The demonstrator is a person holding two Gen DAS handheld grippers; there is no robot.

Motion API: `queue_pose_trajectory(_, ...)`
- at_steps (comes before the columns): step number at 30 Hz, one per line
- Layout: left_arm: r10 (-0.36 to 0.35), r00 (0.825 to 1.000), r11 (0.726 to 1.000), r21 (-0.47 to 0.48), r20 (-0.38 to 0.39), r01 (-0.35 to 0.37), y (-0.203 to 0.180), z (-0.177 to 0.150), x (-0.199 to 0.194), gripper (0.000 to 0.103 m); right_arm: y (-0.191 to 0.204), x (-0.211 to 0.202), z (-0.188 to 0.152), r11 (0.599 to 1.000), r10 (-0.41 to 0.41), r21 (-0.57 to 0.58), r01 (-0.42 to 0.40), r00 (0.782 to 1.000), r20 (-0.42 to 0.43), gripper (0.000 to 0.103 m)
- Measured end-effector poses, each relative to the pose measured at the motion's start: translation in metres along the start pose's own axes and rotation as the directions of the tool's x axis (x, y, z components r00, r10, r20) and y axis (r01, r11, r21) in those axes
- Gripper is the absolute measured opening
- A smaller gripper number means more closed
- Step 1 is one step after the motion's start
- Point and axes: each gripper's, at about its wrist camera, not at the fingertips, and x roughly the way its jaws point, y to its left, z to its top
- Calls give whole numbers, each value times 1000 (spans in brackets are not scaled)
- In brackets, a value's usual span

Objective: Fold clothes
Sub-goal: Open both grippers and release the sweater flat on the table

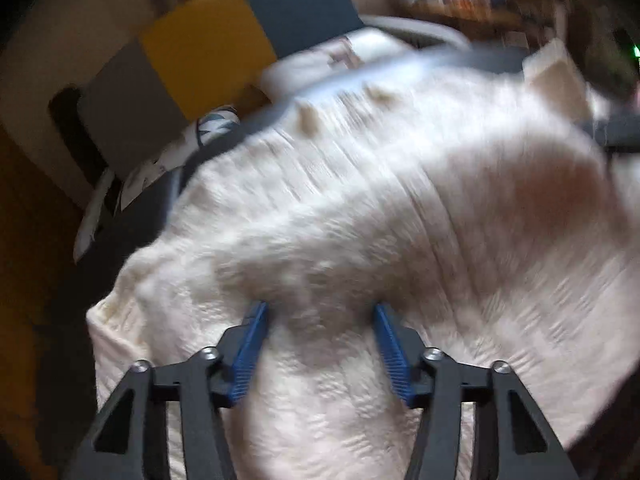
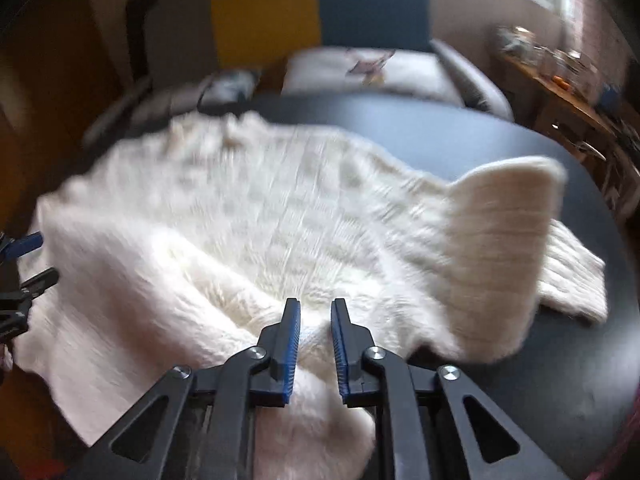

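Left gripper [image 1: 320, 312] jaws spread wide; right gripper [image 2: 315, 308] jaws narrowly parted.

Dark round table [image 2: 460, 136], grey, yellow and blue panelled chair back [image 1: 208, 48], printed cushion [image 2: 360, 66], cluttered wooden shelf [image 2: 560, 88]

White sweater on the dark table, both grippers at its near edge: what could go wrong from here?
1. The left gripper stands open with knit bunched between the pads, so the fold may slump.
2. The right gripper has a narrow gap with little white sweater in it; a pinch could miss.
3. The sleeve is doubled over near the dark table edge and could drag.
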Motion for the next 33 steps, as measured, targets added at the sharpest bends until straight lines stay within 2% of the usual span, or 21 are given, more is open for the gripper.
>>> queue_pose_trajectory(2,26,1000,999,-26,13,-26,-8,-2,-1,46,-4,13,0,1000,-13,-6,13,1000,-17,13)
queue_pose_trajectory(4,-22,1000,993,-115,-12,21,-7,0,-1,44,-13,21,3,1000,-26,11,26,1000,-7,13)
queue_pose_trajectory(6,-43,999,988,-151,-22,39,-13,1,-3,44,-21,29,11,998,-55,26,54,998,11,13)
queue_pose_trajectory(8,-43,999,990,-137,-27,39,-25,0,-5,41,-28,35,21,996,-76,53,74,997,31,13)
queue_pose_trajectory(11,-111,992,989,-105,-63,104,-35,6,-11,39,-34,35,29,997,-43,58,42,999,31,15)
queue_pose_trajectory(13,-189,979,978,-102,-77,181,-36,12,-19,40,-42,21,29,997,31,70,-34,999,40,15)
queue_pose_trajectory(15,-209,977,970,-134,-43,202,-30,21,-31,40,-59,-18,19,992,75,88,-89,986,152,22)
queue_pose_trajectory(16,-205,979,967,-158,-14,200,-22,30,-33,41,-73,-37,14,990,62,112,-86,977,204,24)
queue_pose_trajectory(17,-202,979,961,-187,19,202,-15,40,-37,42,-93,-53,8,985,12,163,-52,971,239,26)
queue_pose_trajectory(18,-188,981,959,-206,39,192,-11,48,-38,42,-116,-66,3,975,-46,221,-12,966,256,27)
queue_pose_trajectory(19,-158,986,961,-220,52,166,-6,59,-35,45,-143,-73,-1,956,-116,290,42,963,244,32)
queue_pose_trajectory(20,-127,990,962,-235,64,139,-1,71,-32,52,-167,-75,-5,933,-179,345,97,960,213,40)
queue_pose_trajectory(22,-73,995,964,-249,70,88,5,92,-18,61,-204,-65,-10,891,-268,405,205,958,105,42)
queue_pose_trajectory(25,10,1000,973,-231,7,-8,6,115,19,62,-244,-45,-18,850,-300,450,272,954,-10,42)
queue_pose_trajectory(27,48,998,971,-233,-44,-57,7,123,43,62,-253,-35,-18,849,-297,451,275,955,-23,42)
queue_pose_trajectory(30,63,992,957,-274,-108,-90,11,125,73,63,-249,-21,-9,860,-278,442,257,961,-18,43)
queue_pose_trajectory(31,47,990,954,-289,-136,-84,12,122,82,65,-249,-14,-8,862,-272,435,262,961,-39,44)
queue_pose_trajectory(33,57,993,936,-341,-103,-89,14,114,85,79,-245,-7,-5,869,-308,391,302,950,-49,46)
